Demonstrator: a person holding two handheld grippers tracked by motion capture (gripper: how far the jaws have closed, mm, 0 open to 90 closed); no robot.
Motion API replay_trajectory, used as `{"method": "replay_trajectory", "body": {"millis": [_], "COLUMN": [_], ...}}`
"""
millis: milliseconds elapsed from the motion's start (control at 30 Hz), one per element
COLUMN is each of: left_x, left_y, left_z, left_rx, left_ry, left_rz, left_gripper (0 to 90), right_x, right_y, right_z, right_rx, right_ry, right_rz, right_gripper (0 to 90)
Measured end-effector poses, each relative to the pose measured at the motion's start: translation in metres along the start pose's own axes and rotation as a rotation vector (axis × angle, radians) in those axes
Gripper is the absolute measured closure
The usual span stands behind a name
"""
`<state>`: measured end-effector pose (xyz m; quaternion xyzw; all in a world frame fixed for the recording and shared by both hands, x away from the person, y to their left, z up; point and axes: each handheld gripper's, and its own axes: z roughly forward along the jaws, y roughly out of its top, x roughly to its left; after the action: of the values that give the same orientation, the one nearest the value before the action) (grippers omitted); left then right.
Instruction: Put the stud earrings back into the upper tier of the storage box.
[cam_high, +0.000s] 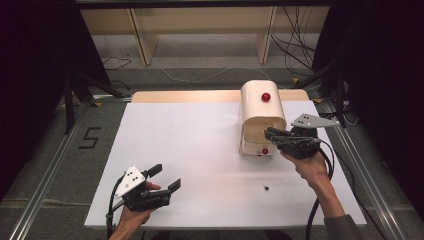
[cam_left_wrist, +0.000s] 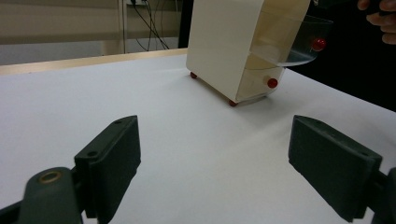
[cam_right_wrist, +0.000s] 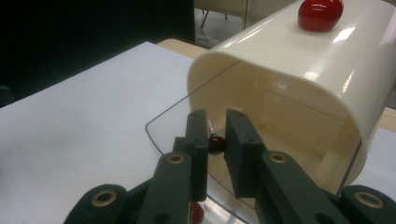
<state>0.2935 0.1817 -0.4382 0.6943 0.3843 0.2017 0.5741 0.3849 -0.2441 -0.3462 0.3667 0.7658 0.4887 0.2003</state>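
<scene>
At the table's far right, cream bread box (cam_high: 261, 112) empty inside, right gripper (cam_right_wrist: 215, 140) jaws pinching its clear lid's red knob (cam_right_wrist: 215, 143), left gripper (cam_high: 165, 177) jaws spread.

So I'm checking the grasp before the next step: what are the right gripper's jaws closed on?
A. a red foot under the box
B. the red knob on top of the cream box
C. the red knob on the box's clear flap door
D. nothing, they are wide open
C: in the right gripper view the right gripper has its jaws pinched on the small red knob of the clear flap door, swung up at the cream box's open front.
</scene>
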Motion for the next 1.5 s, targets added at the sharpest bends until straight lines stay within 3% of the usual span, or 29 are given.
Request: {"method": "replay_trajectory", "body": {"millis": [400, 533, 567, 833, 933, 1233, 1500], "left_x": [0.000, 0.000, 0.000, 0.000, 0.000, 0.000, 0.000], "left_y": [0.000, 0.000, 0.001, 0.001, 0.001, 0.001, 0.001], "left_z": [0.000, -0.001, -0.001, -0.001, -0.001, -0.001, -0.002], "left_rx": [-0.002, -0.004, -0.004, -0.004, -0.004, -0.006, -0.006], "left_ry": [0.000, 0.000, 0.000, -0.001, -0.001, -0.002, -0.001], "left_rz": [0.000, 0.001, 0.002, 0.002, 0.002, 0.000, -0.005], "left_gripper": [16.4, 16.5, 16.4, 16.4, 16.4, 16.4, 16.4], "right_x": [-0.001, -0.002, -0.002, 0.006, 0.010, 0.012, 0.027], "right_y": [0.000, -0.001, -0.001, 0.006, 0.006, -0.004, -0.019], "right_z": [0.008, 0.010, 0.009, -0.003, -0.009, -0.019, -0.032], "right_rx": [0.028, 0.035, 0.028, -0.015, -0.023, -0.022, -0.027], "right_ry": [0.001, 0.007, 0.017, 0.038, 0.030, 0.021, 0.026], "right_rz": [0.010, 0.018, 0.018, 0.004, -0.004, 0.007, 0.014], "right_gripper": [79.1, 72.0, 66.6, 54.9, 46.6, 39.6, 35.9]}}
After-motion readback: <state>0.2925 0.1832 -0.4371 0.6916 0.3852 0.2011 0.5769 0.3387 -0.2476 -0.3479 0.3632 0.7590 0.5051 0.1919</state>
